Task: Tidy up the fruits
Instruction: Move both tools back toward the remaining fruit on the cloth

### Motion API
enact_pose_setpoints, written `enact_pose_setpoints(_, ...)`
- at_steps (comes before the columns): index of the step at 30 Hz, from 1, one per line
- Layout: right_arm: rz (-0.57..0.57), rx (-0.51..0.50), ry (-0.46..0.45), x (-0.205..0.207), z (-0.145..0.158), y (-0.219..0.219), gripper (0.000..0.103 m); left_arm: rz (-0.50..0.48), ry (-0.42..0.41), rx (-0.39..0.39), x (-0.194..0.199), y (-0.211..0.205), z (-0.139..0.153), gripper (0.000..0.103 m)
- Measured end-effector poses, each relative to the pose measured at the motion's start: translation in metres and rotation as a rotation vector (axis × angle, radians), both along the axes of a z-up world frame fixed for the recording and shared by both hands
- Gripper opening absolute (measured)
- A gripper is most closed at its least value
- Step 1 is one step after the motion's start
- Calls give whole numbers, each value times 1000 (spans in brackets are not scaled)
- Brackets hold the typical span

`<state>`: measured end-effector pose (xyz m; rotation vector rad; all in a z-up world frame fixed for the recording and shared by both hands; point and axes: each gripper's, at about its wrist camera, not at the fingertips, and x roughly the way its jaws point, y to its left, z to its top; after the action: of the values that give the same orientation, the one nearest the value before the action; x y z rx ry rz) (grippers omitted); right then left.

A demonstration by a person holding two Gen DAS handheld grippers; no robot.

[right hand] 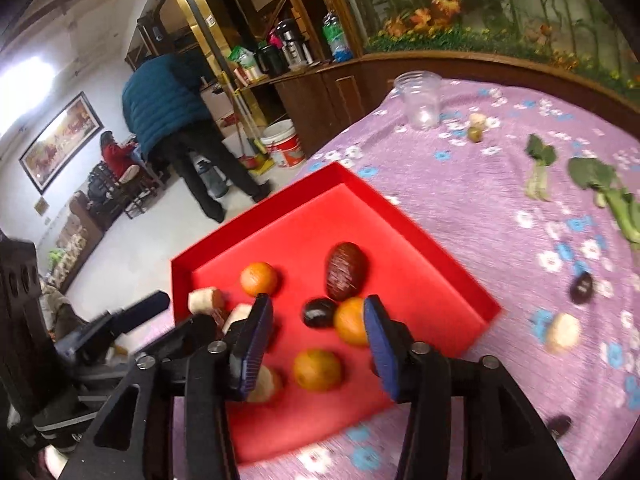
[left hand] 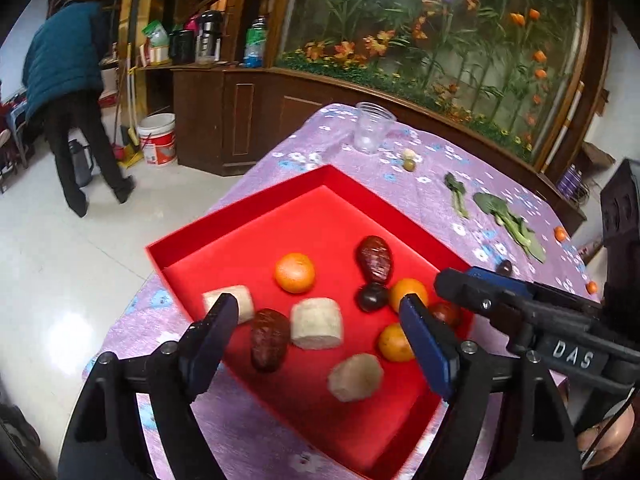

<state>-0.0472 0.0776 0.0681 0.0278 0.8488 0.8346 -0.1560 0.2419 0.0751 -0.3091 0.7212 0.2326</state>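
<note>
Three oranges [left hand: 295, 278] lie in the red tray [left hand: 256, 216] on the purple cloth [right hand: 460, 208], among dates [left hand: 375, 259] and pale root pieces [left hand: 317, 323]. Left gripper [left hand: 320, 320] hovers over the tray, fingers spread, holding nothing. Right gripper [right hand: 318, 340] likewise, fingers spread. Greens [right hand: 540, 172] and a cup [right hand: 420, 98] sit well apart.

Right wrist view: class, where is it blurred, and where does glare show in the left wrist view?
Right wrist view: motion blur smears the red tray rim and the pale fruit on the cloth; left wrist view: glare whitens the floor, with fisheye bending throughout.
</note>
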Motion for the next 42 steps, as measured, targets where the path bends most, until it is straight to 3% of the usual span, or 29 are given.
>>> enact_pose_setpoints(11, -136, 36, 25, -8, -9, -76, 58, -35, -11, 220, -9, -60, 18, 82)
enact_pose_setpoints(24, -208, 100, 30, -17, -17, -136, 62, -113, 14, 320, -8, -115, 25, 82)
enact_pose_setpoints(28, -233, 114, 45, -14, -23, -152, 62, -136, 30, 318, -4, -124, 22, 82)
enact_pose_setpoints(42, -359, 96, 105, 17, -49, -213, 62, -277, 64, 149, 19, -143, -1, 82)
